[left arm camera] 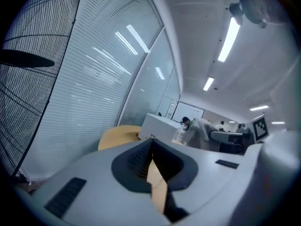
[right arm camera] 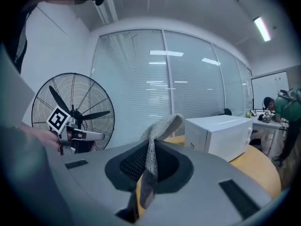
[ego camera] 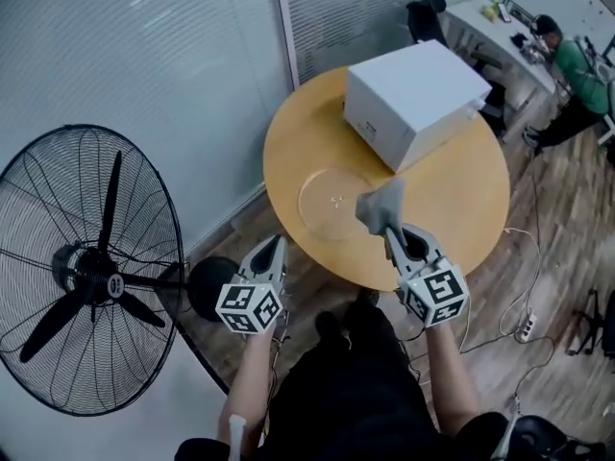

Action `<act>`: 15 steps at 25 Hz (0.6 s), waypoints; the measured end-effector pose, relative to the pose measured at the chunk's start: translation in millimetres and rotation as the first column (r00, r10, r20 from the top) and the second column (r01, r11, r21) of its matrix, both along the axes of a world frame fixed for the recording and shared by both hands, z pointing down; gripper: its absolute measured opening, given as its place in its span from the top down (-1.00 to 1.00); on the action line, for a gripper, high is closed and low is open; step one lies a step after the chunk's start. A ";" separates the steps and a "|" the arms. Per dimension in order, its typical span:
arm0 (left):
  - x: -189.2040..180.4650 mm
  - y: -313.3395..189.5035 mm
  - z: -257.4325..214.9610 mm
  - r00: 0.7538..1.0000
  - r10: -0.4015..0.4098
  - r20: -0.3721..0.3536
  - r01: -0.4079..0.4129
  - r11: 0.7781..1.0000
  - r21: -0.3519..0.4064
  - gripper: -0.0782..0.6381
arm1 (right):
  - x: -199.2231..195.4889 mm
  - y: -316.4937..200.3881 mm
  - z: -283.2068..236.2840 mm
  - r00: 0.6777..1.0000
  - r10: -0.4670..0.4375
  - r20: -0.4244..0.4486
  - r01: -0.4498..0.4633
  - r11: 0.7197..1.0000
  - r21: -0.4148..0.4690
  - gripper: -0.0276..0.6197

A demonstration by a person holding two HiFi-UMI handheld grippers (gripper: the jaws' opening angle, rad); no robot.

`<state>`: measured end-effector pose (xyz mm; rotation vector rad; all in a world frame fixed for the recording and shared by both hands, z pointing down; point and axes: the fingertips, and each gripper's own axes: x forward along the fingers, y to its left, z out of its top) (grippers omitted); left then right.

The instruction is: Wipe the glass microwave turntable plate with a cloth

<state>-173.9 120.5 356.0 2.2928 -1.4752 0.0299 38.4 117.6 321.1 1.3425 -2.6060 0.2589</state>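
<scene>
The clear glass turntable plate lies flat on the round wooden table, near its front edge. My right gripper hangs over the plate's right rim, shut on a grey cloth. In the right gripper view the cloth sticks up from between the closed jaws and folds over. My left gripper is held up off the table's front-left edge, left of the plate. Its jaws are shut with nothing between them.
A white microwave stands at the back of the table, behind the plate. A large black standing fan is on the floor to the left. A power strip and cables lie at the right. A person sits at a far desk.
</scene>
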 end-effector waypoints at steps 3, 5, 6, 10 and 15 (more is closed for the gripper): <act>-0.9 8.2 -33.8 1.000 0.010 0.006 -0.010 0.997 0.076 0.79 | -2.0 11.0 -18.6 1.000 -0.010 0.026 0.009 0.999 0.042 0.84; -1.8 12.8 -52.9 0.999 0.009 0.031 -0.013 0.992 0.124 0.79 | -3.2 16.1 -28.2 0.999 -0.017 0.044 0.015 0.998 0.057 0.85; -1.8 14.5 -59.7 0.999 0.008 0.043 -0.014 0.990 0.142 0.79 | -2.9 17.8 -30.9 0.999 -0.017 0.046 0.014 0.998 0.059 0.85; -1.5 10.8 -63.1 0.997 -0.004 0.075 -0.008 0.987 0.159 0.79 | 0.6 18.3 -24.9 1.000 -0.017 0.013 0.017 0.999 0.033 0.85; 5.7 10.6 -56.8 0.997 0.022 0.073 -0.032 0.991 0.132 0.79 | 3.7 23.0 -13.8 1.000 -0.022 -0.012 0.022 1.000 0.011 0.85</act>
